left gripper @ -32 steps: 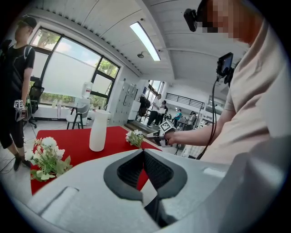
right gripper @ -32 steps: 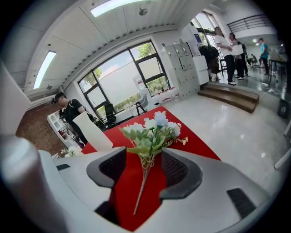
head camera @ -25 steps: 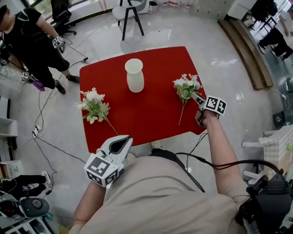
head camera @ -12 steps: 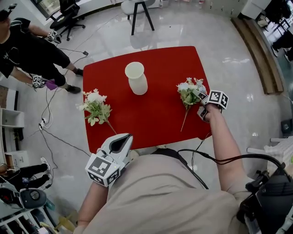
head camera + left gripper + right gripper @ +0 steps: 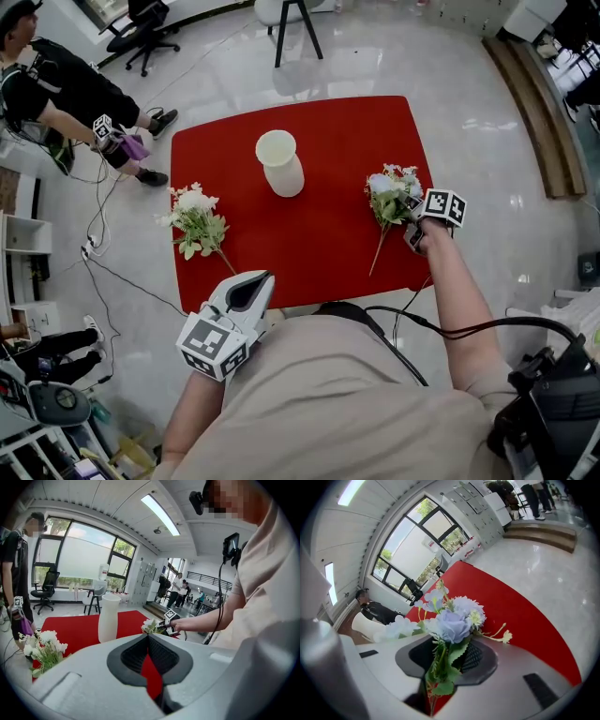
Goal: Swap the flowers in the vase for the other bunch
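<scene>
An empty white vase (image 5: 281,164) stands upright at the back middle of the red table (image 5: 323,127). A white bunch of flowers (image 5: 195,217) lies at the table's left edge. A blue and white bunch (image 5: 388,195) lies at the right edge, stem toward me. My right gripper (image 5: 409,212) is at that bunch's head end. In the right gripper view its jaws are closing, with the stems and leaves (image 5: 440,656) pinched between them. My left gripper (image 5: 251,289) hovers at the table's near edge, shut and holding nothing, and points toward the vase (image 5: 108,618).
A person (image 5: 66,84) with grippers stands on the floor beyond the table's far left corner. A chair's legs (image 5: 291,33) stand behind the table. Cables (image 5: 103,272) trail on the floor at left. A wooden step (image 5: 534,103) runs at the far right.
My right gripper has come down onto the blue and white bunch and narrowed its jaws round the stems. The left gripper edged along the table's near edge. The person at back left shifted.
</scene>
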{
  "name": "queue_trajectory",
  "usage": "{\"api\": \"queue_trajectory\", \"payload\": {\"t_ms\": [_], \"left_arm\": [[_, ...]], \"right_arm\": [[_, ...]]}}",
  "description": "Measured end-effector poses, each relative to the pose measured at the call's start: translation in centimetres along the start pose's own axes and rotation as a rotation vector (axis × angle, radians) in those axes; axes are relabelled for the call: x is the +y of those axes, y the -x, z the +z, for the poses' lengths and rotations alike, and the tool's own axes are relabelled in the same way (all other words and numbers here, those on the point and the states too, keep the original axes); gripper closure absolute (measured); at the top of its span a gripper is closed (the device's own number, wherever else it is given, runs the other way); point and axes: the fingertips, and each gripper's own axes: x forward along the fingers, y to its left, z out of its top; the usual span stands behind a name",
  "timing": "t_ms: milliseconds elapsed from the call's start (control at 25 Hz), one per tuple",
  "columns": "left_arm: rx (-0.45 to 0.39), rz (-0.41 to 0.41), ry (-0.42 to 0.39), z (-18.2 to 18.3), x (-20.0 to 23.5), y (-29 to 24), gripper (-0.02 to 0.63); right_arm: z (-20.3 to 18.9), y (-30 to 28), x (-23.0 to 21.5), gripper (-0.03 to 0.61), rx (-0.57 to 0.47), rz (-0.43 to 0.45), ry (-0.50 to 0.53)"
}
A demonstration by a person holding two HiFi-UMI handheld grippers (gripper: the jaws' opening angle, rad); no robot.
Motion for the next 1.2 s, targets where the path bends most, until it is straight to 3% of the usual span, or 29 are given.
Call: {"api": "queue_trajectory", "payload": {"t_ms": [600,1200], "left_arm": [[-0.021,-0.032,0.0,-0.4,0.6,2.3,0.606],[-0.067,-0.042,0.008,-2.7,0.9,7.3,0.606]], "right_arm": [[2.2,2.8,5.9,0.469,-0.107,0.032,0.169],[6.6,9.6,17.0,0.469,-0.34,0.078,0.372]]}}
